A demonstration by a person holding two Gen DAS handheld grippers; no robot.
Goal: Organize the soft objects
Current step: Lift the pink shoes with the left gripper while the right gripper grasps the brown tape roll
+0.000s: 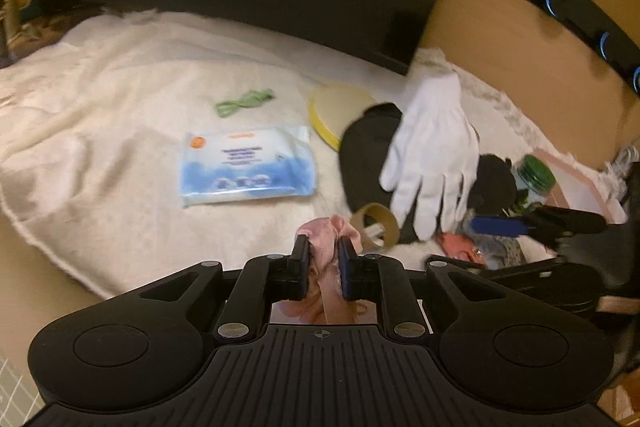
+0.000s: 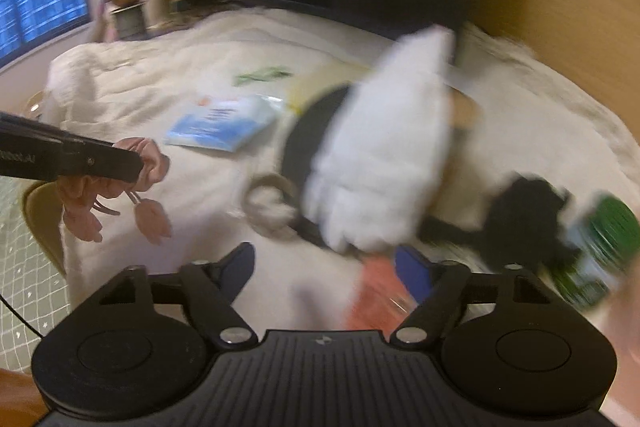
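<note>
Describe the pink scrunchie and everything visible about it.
The pink scrunchie is a gathered ring of soft, satiny-looking fabric. The left hand-held gripper is shut on it, pads pinching the bunched cloth. In the right wrist view it hangs lifted off the white blanket, ruffles drooping, with two small petal-shaped tassels dangling on thin cords. Nothing else touches it.
</note>
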